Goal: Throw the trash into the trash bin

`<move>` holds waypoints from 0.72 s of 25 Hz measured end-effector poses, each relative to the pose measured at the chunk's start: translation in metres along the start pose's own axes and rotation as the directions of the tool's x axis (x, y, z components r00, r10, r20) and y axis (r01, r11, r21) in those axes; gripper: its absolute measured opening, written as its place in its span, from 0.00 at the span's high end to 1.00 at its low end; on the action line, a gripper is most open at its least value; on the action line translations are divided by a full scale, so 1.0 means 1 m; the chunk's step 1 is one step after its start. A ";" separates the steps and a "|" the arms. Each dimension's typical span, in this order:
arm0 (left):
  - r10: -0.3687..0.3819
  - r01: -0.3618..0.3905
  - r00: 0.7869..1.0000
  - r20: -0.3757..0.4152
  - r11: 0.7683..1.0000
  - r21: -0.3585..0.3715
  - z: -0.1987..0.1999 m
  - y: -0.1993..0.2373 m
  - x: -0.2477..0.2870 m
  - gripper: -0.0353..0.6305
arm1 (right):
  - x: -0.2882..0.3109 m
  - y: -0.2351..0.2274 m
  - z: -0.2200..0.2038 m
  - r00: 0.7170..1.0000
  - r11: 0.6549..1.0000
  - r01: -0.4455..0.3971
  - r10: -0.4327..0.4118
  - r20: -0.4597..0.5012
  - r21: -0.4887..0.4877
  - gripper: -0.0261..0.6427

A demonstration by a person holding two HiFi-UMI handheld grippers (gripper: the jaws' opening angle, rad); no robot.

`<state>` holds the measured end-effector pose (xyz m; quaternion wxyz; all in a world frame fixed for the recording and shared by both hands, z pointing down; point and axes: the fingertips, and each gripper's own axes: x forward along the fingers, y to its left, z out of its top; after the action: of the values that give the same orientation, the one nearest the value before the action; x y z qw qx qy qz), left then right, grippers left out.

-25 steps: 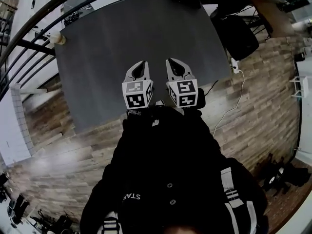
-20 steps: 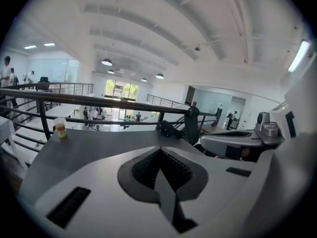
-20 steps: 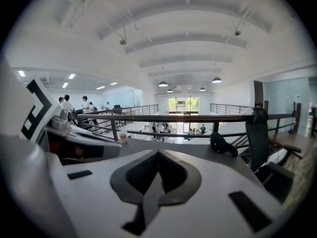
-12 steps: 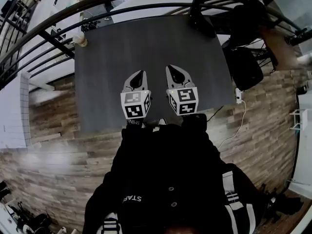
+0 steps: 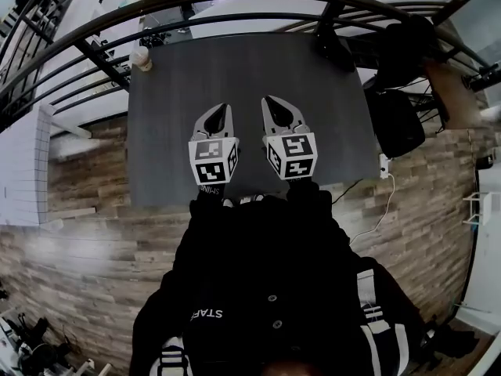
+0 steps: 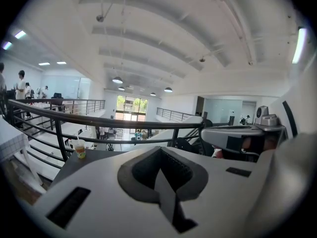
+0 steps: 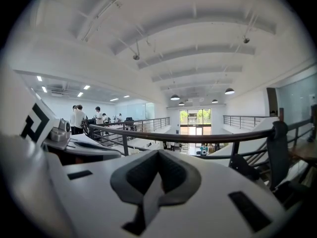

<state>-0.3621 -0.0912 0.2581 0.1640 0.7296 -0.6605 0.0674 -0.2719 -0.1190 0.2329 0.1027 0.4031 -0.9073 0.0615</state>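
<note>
A lidded drink cup with a straw (image 5: 141, 56) stands upright at the far left corner of a dark grey table (image 5: 321, 124), in the upper left of the head view. It looks to be the only loose item on the table, so it is probably the trash meant. No view shows anything clearly recognisable as a trash bin. A bulky black shape (image 5: 395, 120) beside the table's right edge could be a bag or a bin; it is too dark to tell.

The left gripper (image 5: 218, 113) and right gripper (image 5: 273, 105) are held side by side over the near middle of the table, well apart from the cup. Each gripper's own view shows its jaws pressed together with nothing between them.

A curved metal railing (image 5: 235, 2) runs behind the table, and wood flooring (image 5: 86, 233) fills the lower left.

The scene fits either an approach to the cup or a pause after other rubbish has gone. If the cup is the target, taking it would call for opened jaws, a reach to the upper left, and an upright grip, since it seems to hold liquid.
</note>
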 end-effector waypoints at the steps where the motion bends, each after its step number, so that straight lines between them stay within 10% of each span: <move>1: -0.001 0.001 1.000 0.002 1.000 0.002 0.002 0.002 0.000 0.95 | 0.002 0.002 0.002 1.000 1.000 -0.002 0.002 0.003 0.001 0.94; 18: -0.009 0.009 1.000 0.018 1.000 0.022 0.012 0.007 0.016 0.95 | 0.012 -0.002 0.017 0.999 1.000 0.007 -0.007 0.039 0.000 0.94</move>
<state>-0.3685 -0.1108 0.2530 0.1504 0.7349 -0.6579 0.0675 -0.2806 -0.1328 0.2193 0.0853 0.4075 -0.9077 0.0535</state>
